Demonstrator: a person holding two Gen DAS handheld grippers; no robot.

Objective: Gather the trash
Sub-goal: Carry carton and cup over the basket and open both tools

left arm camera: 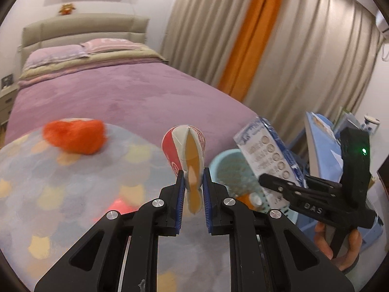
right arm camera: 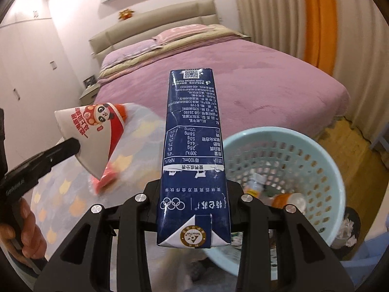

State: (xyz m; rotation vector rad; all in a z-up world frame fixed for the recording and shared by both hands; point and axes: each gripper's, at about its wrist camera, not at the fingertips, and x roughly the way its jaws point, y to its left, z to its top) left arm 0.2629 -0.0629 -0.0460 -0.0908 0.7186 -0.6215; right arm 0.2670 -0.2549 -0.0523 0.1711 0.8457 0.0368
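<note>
Jaws of the left gripper [left arm camera: 192, 180] are clamped flat on a squashed paper cup [left arm camera: 184, 146], held above the patterned blanket [left arm camera: 60, 182] near an orange plush [left arm camera: 75, 138]. Right gripper [right arm camera: 194, 194] jaws pinch a blue milk carton [right arm camera: 193, 146] beside the pale basket [right arm camera: 323, 155] rim; the basket's mouth stands open just right of the carton.

Dim indoor light, fisheye-warped, motion-blurred

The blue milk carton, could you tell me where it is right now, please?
The blue milk carton is clamped in the right tongs, held above the bed's edge, just left of the pale blue basket.
</note>
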